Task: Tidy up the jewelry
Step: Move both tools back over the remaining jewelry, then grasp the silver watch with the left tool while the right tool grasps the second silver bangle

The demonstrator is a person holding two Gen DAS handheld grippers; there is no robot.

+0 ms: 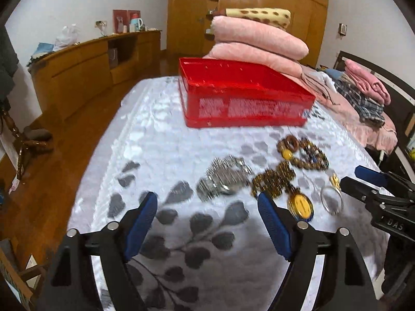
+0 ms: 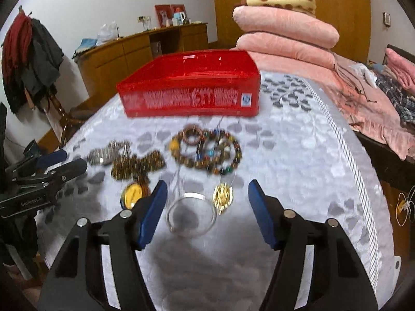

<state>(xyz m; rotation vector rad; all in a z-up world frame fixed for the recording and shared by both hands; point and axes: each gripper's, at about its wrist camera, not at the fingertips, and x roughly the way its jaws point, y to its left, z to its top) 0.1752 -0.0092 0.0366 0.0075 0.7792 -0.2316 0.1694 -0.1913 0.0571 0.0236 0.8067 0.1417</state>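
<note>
A red plastic box (image 2: 189, 77) sits mid-frame, empty, with jewelry loose below it: beaded bracelets (image 2: 207, 150), a silver piece (image 2: 109, 153) (blurred), a clear bangle (image 2: 192, 215) and a gold pendant (image 2: 222, 197).

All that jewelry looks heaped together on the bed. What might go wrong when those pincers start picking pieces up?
1. The beaded bracelets and thin chains overlap, so lifting one may drag its neighbours along.
2. The silver bangle lies flat on the soft bedspread; the right gripper may pinch fabric or let it slip.
3. The left gripper is close alongside, so they may bump.
</note>
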